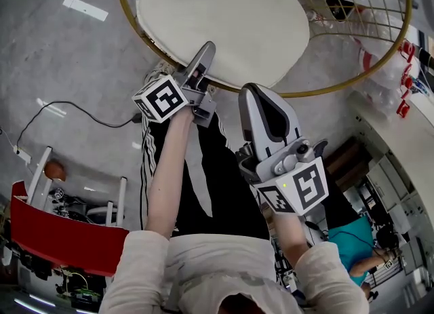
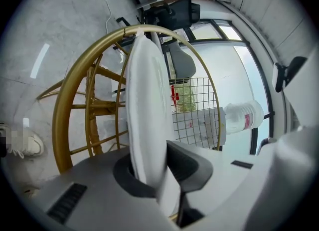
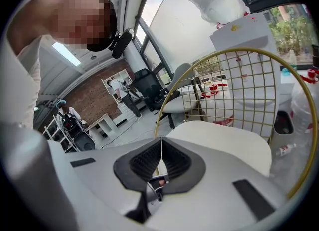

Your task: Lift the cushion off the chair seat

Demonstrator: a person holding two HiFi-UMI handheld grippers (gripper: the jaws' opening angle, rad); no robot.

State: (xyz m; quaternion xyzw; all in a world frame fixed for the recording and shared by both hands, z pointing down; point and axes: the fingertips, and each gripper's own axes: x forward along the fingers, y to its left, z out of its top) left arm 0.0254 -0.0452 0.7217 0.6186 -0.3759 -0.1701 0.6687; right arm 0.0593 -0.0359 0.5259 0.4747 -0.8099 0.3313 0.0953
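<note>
The white round cushion (image 1: pixel 224 21) lies in the gold ring frame of the chair (image 1: pixel 129 28), at the top of the head view. My left gripper (image 1: pixel 203 53) reaches over the cushion's near edge. In the left gripper view that edge (image 2: pixel 147 100) runs down between the two dark pads (image 2: pixel 187 162), which pinch it; the left gripper (image 2: pixel 154 175) is shut on it. My right gripper (image 1: pixel 254 95) hovers just short of the frame's near rim, to the right. Its ribbed pads (image 3: pixel 174 162) meet with nothing between them, and the cushion (image 3: pixel 219 142) lies just beyond.
A gold wire-grid backrest (image 1: pixel 352 1) rises behind the seat. A red cart (image 1: pixel 61 238) and a black cable (image 1: pixel 68 109) are on the floor at the left. A water bottle (image 2: pixel 241 117) stands beyond the chair. A person in a teal top (image 1: pixel 352 238) is at lower right.
</note>
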